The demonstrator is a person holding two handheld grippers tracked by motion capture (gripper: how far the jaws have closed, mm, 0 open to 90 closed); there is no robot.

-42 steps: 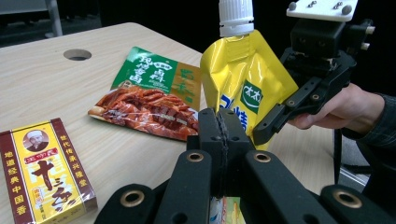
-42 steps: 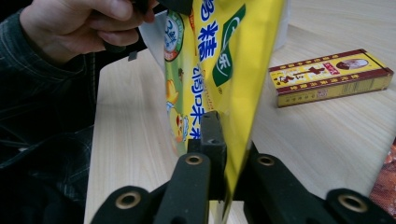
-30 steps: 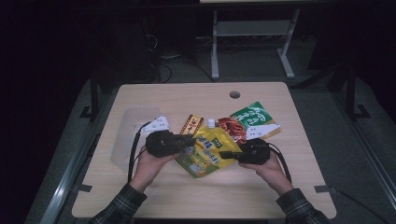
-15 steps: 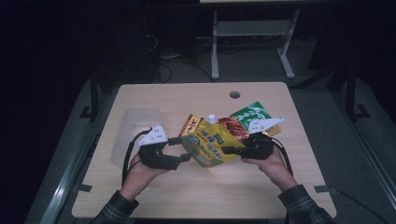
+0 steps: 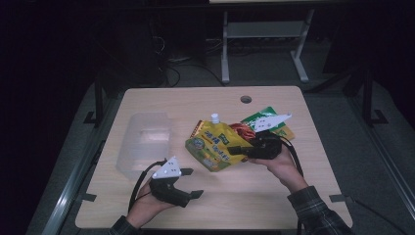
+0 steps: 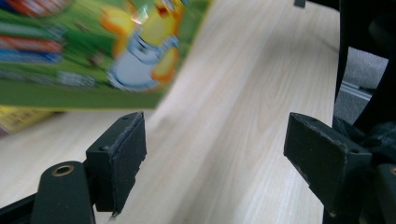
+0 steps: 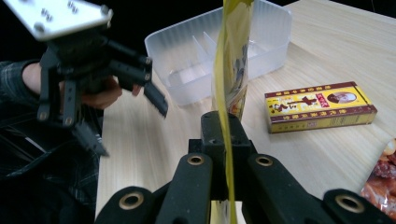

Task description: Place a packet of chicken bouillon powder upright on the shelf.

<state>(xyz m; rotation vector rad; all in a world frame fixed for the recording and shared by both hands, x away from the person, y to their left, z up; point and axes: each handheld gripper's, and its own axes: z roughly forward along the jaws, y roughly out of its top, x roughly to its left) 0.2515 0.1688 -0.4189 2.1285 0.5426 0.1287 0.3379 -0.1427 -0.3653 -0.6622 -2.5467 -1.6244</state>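
Note:
A yellow-green spouted pouch (image 5: 211,144) hangs over the table's middle, and my right gripper (image 5: 234,149) is shut on its right edge. In the right gripper view the pouch (image 7: 229,88) stands edge-on between the closed jaws of that gripper (image 7: 224,135). My left gripper (image 5: 194,182) is open near the front left of the table, apart from the pouch. In the left gripper view, bare table lies between this gripper's (image 6: 215,154) spread pads (image 6: 119,156), and the pouch (image 6: 93,42) hangs blurred above and ahead.
A clear plastic divided container (image 5: 144,142) stands at the left. A yellow box (image 7: 320,106) lies partly under the pouch. Behind my right hand lie a red packet (image 5: 240,129) and a green packet (image 5: 268,122). A cable hole (image 5: 245,99) marks the far edge.
My left gripper has let go of the pouch, opened, and drawn back toward the table's front left. The right gripper still holds the pouch, now shifted slightly right.

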